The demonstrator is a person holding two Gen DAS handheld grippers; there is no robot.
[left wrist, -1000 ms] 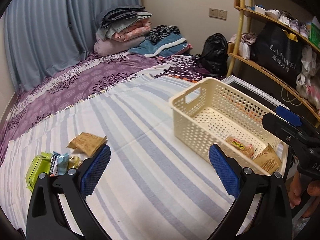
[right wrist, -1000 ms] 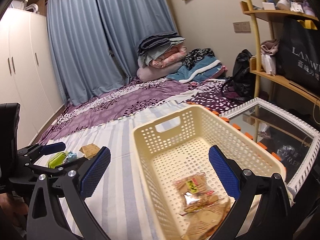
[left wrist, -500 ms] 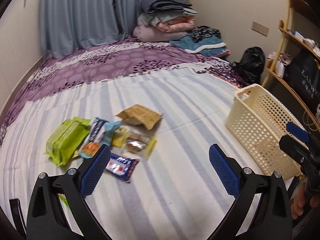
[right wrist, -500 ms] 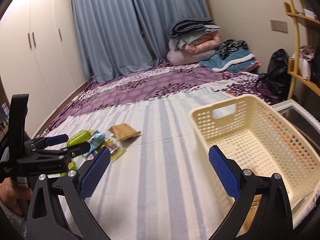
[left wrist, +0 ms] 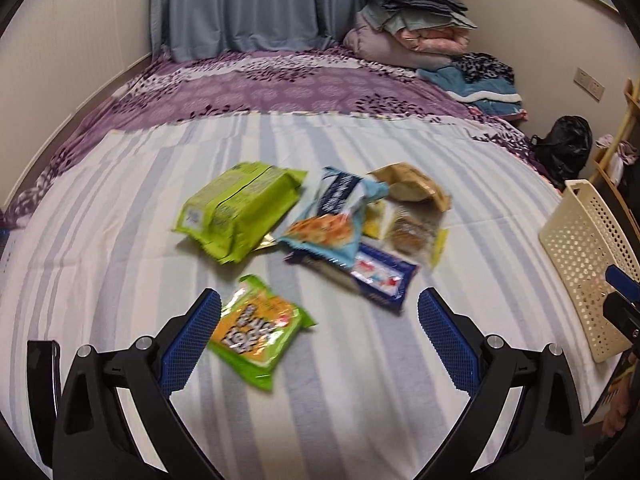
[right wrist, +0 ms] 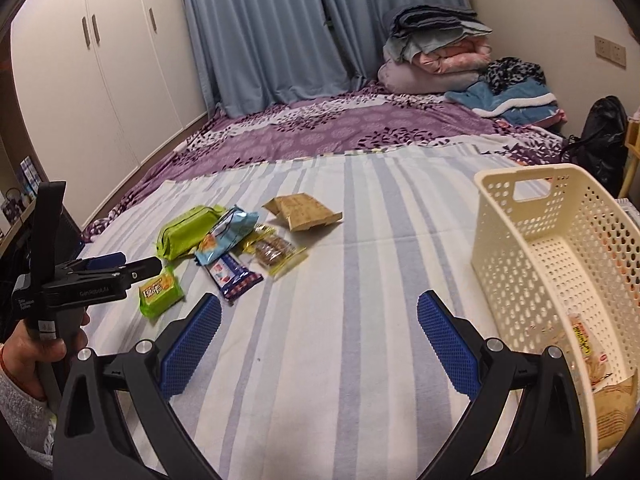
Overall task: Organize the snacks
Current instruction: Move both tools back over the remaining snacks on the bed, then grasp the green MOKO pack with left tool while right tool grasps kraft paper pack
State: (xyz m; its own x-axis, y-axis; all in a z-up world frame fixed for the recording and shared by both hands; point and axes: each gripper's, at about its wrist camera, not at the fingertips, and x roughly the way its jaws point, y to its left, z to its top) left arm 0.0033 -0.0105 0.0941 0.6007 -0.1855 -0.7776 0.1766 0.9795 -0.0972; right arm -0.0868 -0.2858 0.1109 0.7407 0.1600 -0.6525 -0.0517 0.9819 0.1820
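Several snack packs lie in a pile on the striped bed sheet: a large lime-green pack (left wrist: 240,210), a light-blue pack (left wrist: 336,216), a dark-blue bar (left wrist: 372,274), a brown pack (left wrist: 412,184), a clear cookie pack (left wrist: 408,228) and a small green-orange pack (left wrist: 260,328). My left gripper (left wrist: 318,340) is open and empty, just short of the small green-orange pack. My right gripper (right wrist: 318,338) is open and empty over bare sheet, left of the cream basket (right wrist: 500,236). The basket holds two packs (right wrist: 588,352). The pile also shows in the right wrist view (right wrist: 240,240).
The bed runs back to a purple cover (left wrist: 280,88) and stacked bedding (left wrist: 408,20). White wardrobes (right wrist: 100,60) stand at the left. A black bag (right wrist: 604,136) and a wooden shelf stand at the right beyond the basket.
Both grippers have swung left, away from the basket toward the snack pile. The left gripper has come close to the small green-orange pack. Both stay open.
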